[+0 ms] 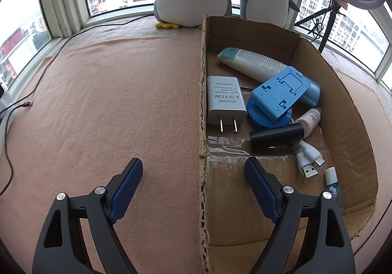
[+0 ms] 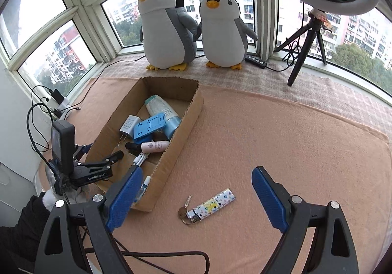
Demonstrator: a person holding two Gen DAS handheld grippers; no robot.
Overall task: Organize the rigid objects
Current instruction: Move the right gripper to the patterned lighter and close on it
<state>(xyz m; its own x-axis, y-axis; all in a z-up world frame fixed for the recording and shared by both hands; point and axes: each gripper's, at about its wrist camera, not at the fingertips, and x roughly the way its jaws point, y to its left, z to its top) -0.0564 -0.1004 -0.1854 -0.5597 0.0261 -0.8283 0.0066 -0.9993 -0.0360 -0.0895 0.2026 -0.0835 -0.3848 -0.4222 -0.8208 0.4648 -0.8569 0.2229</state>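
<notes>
the right tool (image 2: 196, 198) hangs released, its blue pads (image 2: 123, 198) spread wide with nothing between them, above the pink blanket (image 2: 269, 141) just outside the cardboard box (image 2: 171, 151). between the spread pads, just beside the box's near corner, lies a patterned lighter (image 2: 214, 203) with a key (image 2: 184, 209) on a ring at its near end. it looks like the only loose item left outside the box.

the left tool (image 1: 193, 178) is also released and empty; it straddles the box's long wall (image 1: 202, 127), one pad outside the box, the other over the box floor. inside the box sit a white ac adapter (image 1: 225, 100) against that wall, a blue folding stand (image 1: 279, 95) leaning on a white-and-blue tube (image 1: 252, 62), a black cylinder (image 1: 275, 138), a small pink bottle (image 1: 310, 120), white usb cable ends (image 1: 308, 161) and a small capped bottle (image 1: 332, 179) near the box's near end.

the step in hand appears to be picking up the lighter. the next move calls for lowering the right tool, turning it so the pads close across the lighter's narrow sides, then carrying it into the box, where bare floor at the near end looks free. the dangling key may swing or snag the box wall.
</notes>
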